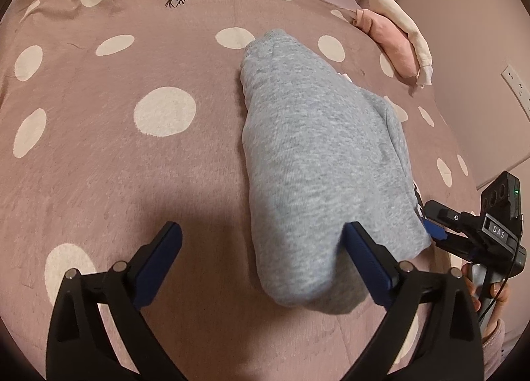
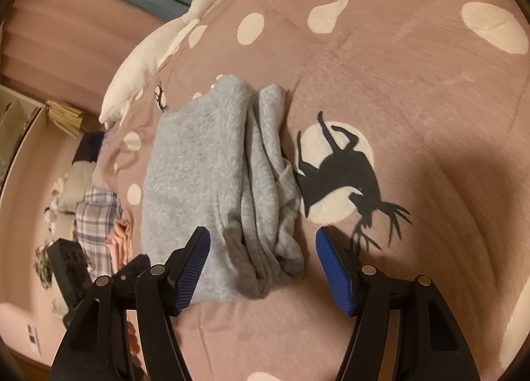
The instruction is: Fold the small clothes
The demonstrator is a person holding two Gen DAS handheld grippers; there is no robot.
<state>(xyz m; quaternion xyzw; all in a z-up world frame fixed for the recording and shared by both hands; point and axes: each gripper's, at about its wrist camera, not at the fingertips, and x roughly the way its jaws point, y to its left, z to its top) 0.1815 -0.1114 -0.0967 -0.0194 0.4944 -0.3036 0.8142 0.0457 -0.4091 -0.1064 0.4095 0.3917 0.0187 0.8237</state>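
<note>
Grey garment (image 1: 318, 162) lies folded on the bed (image 1: 132, 182); left hand-held gripper (image 1: 265, 248) released, right hand-held gripper (image 2: 263, 258) spread around its edge (2 folded pieces (image 1: 394, 39) wait nearby).

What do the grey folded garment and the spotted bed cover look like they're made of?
Grey garment: looks like heathered sweatshirt knit with a fleecy nap; a ribbed cuff shows at its far end. Bed cover: seemingly short-pile plush or brushed fleece, matte, with brush marks in the nap and printed cream dots. Fibre can't be told.
</note>
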